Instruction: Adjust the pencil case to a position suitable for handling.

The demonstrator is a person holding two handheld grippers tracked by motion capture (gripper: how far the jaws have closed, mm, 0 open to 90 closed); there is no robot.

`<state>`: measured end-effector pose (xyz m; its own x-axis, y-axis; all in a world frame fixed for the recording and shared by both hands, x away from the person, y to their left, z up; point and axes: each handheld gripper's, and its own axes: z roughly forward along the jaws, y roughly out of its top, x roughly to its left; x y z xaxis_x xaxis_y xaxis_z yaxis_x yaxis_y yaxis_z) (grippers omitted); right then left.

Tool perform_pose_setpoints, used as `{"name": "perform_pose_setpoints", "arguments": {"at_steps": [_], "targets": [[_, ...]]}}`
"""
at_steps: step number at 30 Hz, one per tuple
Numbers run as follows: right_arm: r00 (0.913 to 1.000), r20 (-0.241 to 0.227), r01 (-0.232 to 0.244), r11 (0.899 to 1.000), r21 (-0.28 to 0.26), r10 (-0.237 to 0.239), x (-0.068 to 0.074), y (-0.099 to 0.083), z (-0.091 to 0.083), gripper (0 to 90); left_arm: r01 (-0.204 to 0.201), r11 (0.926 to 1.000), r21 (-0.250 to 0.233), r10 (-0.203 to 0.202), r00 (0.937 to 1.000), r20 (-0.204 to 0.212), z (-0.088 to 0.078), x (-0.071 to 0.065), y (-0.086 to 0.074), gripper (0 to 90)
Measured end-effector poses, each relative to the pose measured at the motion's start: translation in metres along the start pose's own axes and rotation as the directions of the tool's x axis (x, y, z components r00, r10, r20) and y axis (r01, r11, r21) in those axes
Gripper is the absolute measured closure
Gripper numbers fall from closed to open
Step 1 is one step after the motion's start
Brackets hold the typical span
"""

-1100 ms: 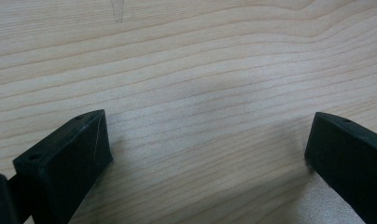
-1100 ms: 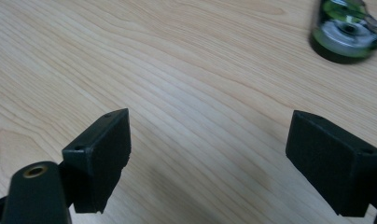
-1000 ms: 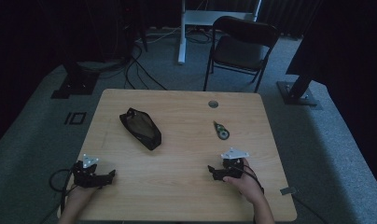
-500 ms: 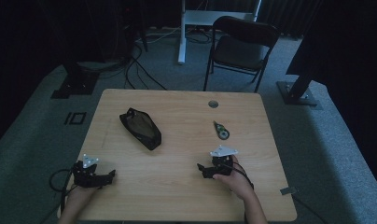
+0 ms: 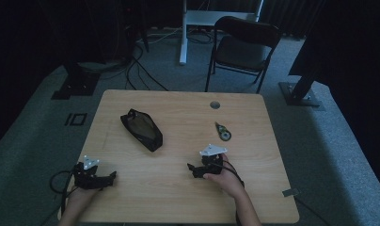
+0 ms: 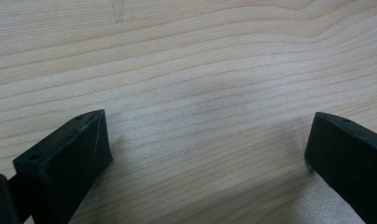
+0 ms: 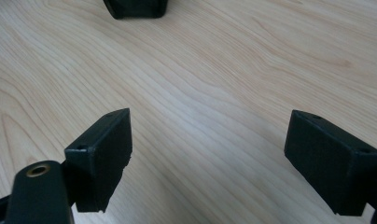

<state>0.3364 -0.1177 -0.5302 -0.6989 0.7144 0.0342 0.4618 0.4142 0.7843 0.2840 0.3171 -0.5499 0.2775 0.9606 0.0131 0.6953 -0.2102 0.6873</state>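
Pouch (image 5: 141, 129): black, long, laid flat and aslant on the left half of the table (image 5: 178, 197); its near end is also seen at the top edge of the right gripper view (image 7: 136, 8); it is touched by neither gripper.

Right gripper (image 5: 192, 168): held over the table near its middle, on the near side, with jaws turned toward the left; the pouch is found up and to the left of it, near but apart; in the right gripper view (image 7: 207, 154) the jaws are seen spread wide, with only bare wood between them; nothing is gripped.

Left gripper (image 5: 112, 175): held at the near left corner of the table, jaws turned toward the right; it is kept well apart from the pouch; in the left gripper view (image 6: 207, 154) the jaws are seen spread wide over bare wood; nothing is gripped.

Hands: the right hand (image 5: 224, 178) is wrapped round the right gripper from behind; the left hand (image 5: 80, 197) is seen at the table's near edge behind the left gripper.

Small dark thing (image 5: 222, 131): laid on the right half of the table, beyond the right gripper; what it is cannot be told.

Hole (image 5: 215, 104): round, set near the far edge of the table.

Chair (image 5: 244, 42): dark, placed on the floor beyond the table.
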Motion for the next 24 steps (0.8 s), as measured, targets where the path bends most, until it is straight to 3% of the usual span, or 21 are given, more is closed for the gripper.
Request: {"name": "perform_pose_setpoints", "arguments": {"at_steps": [14,24], "targets": [[0.9994,-0.025,0.026,1.000,-0.011,-0.026,0.016,0.018,0.019,17.1,0.000,1.0000,0.000,0.000,1.0000,0.000,0.000,0.000,0.000,0.2],[0.9988,-0.045,0.019,0.999,-0.025,-0.020,0.026,0.030,0.032,17.1,0.000,1.0000,0.000,0.000,1.0000,0.000,0.000,0.000,0.000,0.2]]}}
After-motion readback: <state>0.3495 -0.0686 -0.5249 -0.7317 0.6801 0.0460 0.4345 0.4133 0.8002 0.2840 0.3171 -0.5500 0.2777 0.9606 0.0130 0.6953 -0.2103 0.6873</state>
